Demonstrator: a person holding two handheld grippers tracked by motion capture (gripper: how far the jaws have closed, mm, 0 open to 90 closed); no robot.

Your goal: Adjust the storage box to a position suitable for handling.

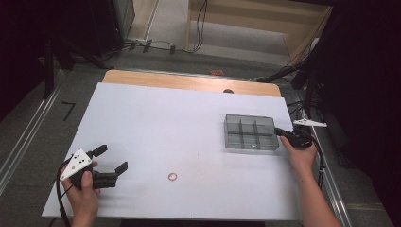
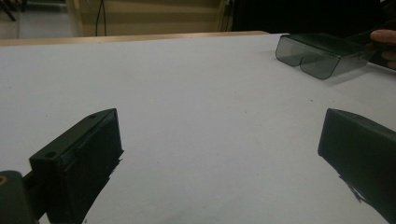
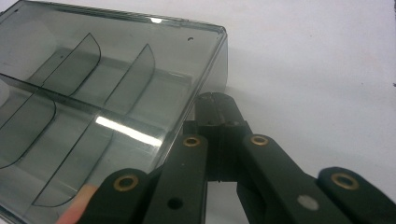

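We judge the step in hand to be working on the smoky compartment box [image 1: 250, 132], which sits on the white table [image 1: 156, 118] toward three o'clock in the high view. Our right gripper [image 1: 280, 132] is clenched, jaws pressed together with nothing between them, its tip against the box's right edge at about three o'clock of the box; in the right gripper view the closed tip [image 3: 215, 105] meets the box [image 3: 93, 116] at its near corner. Next we would likely need to nudge or lever the lid there, carefully so the box does not slide. Our left gripper [image 1: 112, 160] rests released, jaws wide, at eight o'clock, well apart from the box, with a small ring [image 1: 172, 176] near it
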